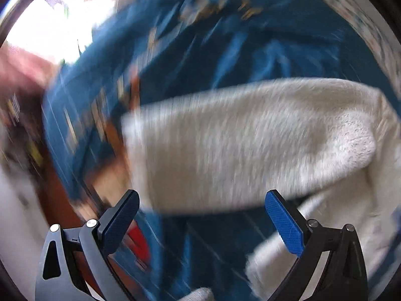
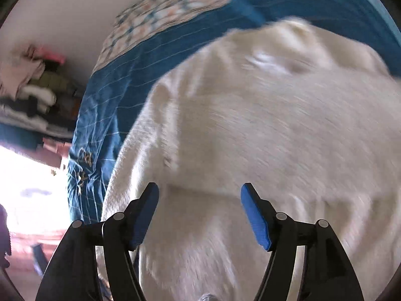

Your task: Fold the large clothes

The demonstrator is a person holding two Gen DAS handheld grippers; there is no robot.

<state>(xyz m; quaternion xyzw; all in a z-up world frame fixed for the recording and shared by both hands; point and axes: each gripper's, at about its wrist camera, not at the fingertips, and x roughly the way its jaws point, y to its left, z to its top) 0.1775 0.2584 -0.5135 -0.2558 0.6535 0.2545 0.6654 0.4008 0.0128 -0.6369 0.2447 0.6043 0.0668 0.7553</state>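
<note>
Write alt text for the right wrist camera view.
A cream knit sweater lies spread over a blue bedspread, blurred by motion. The right gripper points at it, jaws open and empty. Folded clothes are piled at left.

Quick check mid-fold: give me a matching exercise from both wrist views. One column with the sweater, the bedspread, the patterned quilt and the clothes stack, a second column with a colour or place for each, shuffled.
Column one:
1. sweater
2. bedspread
3. patterned quilt
4. clothes stack

Column two:
A. blue with thin pale lines
B. far left, by the wall
C. cream white, under the open right gripper
D. far edge of the bed, beyond the blue cloth

Pairs: 1-C, 2-A, 3-D, 4-B

The left gripper is open too.
</note>
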